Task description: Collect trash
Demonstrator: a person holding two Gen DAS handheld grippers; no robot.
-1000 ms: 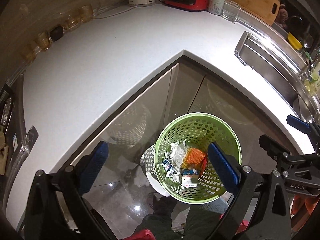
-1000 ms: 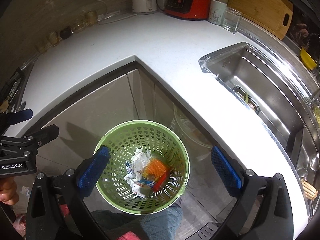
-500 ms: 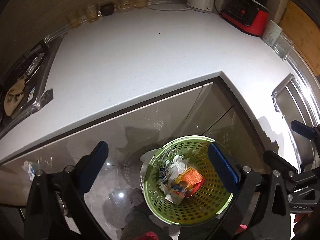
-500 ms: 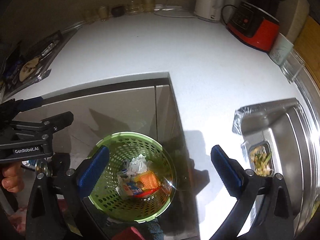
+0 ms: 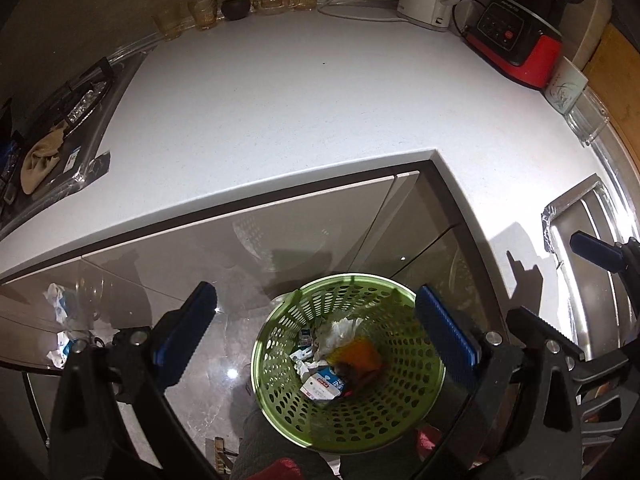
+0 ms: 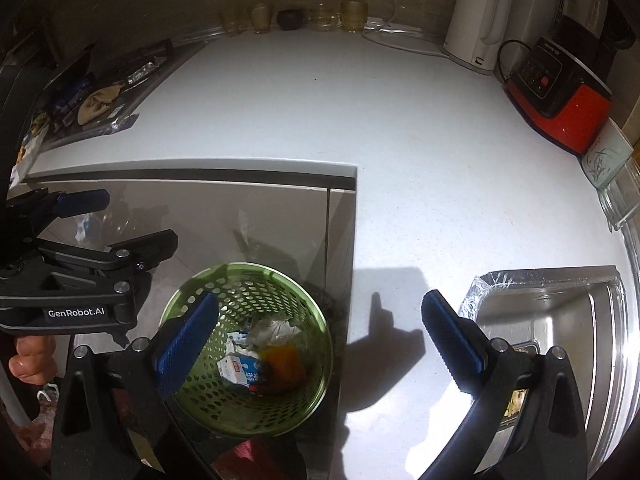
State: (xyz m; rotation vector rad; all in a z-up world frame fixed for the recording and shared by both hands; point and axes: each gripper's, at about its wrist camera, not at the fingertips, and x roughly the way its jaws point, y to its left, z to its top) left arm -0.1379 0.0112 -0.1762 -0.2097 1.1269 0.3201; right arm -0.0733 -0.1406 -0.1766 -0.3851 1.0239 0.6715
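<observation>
Both the left gripper (image 5: 316, 332) and the right gripper (image 6: 320, 340) hang spread and empty over the green basket (image 5: 384, 428) on the floor at six o'clock, its trash (image 5: 340, 360) already inside, so next comes hunting for leftovers.

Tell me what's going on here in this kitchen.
A person is collecting trash with tongs in each hand. Both the left tongs and the right tongs are open and empty, held above a green basket on the floor by the cabinets. The basket already holds crumpled paper, a small carton and something orange. The counter looks bare in the middle.
</observation>
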